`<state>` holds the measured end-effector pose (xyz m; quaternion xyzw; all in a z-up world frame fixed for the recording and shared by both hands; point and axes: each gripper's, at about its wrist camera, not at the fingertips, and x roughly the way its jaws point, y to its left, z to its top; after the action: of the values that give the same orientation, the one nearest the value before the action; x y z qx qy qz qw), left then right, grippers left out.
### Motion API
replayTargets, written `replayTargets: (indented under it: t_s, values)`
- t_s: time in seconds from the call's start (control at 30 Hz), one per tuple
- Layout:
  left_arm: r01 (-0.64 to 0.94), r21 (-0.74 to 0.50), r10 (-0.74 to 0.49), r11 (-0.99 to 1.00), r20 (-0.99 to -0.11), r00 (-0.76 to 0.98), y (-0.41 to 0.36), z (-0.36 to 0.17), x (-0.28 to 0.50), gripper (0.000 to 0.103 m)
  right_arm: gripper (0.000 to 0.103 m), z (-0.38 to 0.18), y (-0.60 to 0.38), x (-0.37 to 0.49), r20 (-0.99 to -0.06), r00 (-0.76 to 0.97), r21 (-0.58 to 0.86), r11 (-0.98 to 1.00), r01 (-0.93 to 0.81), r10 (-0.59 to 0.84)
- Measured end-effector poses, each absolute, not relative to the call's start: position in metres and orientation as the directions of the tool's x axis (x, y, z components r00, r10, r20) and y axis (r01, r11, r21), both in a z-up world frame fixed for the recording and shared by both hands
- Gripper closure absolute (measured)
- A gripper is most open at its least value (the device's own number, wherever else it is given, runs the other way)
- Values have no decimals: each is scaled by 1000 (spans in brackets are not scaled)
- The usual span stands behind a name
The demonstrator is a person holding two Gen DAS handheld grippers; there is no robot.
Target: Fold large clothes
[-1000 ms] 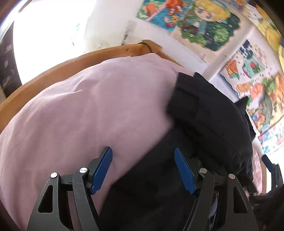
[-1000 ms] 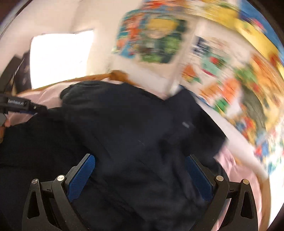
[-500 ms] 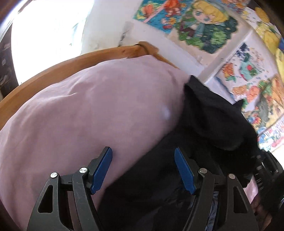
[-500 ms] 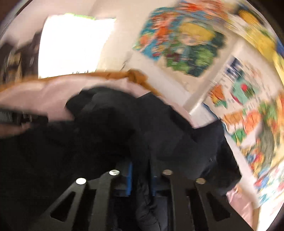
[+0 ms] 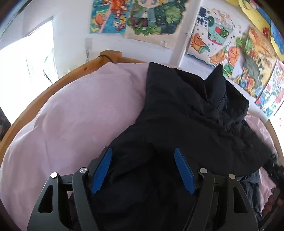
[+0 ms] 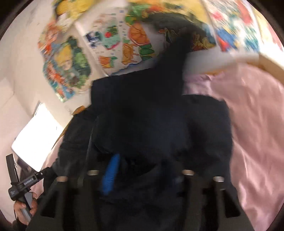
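Observation:
A large black jacket [image 5: 186, 113] lies rumpled on a pink bed sheet [image 5: 74, 113]. My left gripper [image 5: 142, 170] hangs over the jacket's near edge, open. Black cloth lies below and between its blue pads [image 5: 101, 170], which do not pinch it. The right wrist view is blurred and rolled. There the jacket [image 6: 159, 115] bulges up over my right gripper [image 6: 142, 165], whose jaws are opening. One blue pad [image 6: 110, 176] shows and the other is hidden under cloth. A hand [image 6: 23, 207] holds the left gripper [image 6: 19, 181] at the lower left.
A wooden bed frame [image 5: 53, 85] curves round the far side of the sheet. Colourful posters [image 5: 147, 16] cover the white wall behind. A bright window [image 5: 26, 62] is at the left. Pink sheet [image 6: 257, 133] lies bare to the right of the jacket.
The right gripper closed on jacket cloth half a second ago and its jaws now stand apart, while it swung and rolled sharply. The left gripper shifted further over the jacket.

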<state>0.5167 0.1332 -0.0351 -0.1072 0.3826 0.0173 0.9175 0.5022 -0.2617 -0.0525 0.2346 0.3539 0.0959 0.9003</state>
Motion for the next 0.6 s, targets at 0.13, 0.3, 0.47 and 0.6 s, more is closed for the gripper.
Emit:
replayTargets:
  t_s: [0.13,0.3,0.47,0.6]
  values:
    - [-93,-142,-38,985,-717,696,126,-39,530,36,32,-84,-300,488,-615,670,596,802,49,416]
    - [-92,-76,7,993,-732,681,119,-47,541,36,28,-78,-343,467,-626,701,585,800,132,342]
    - [-111,-83,26,990,-676,737,112,-39,540,36,28,-65,-351,480,-648,747,434,879,199,151]
    - [17,-78,-63,997,-627,777,87,-26,545,36,34,-46,-318,495,-609,791,203,975,92,52]
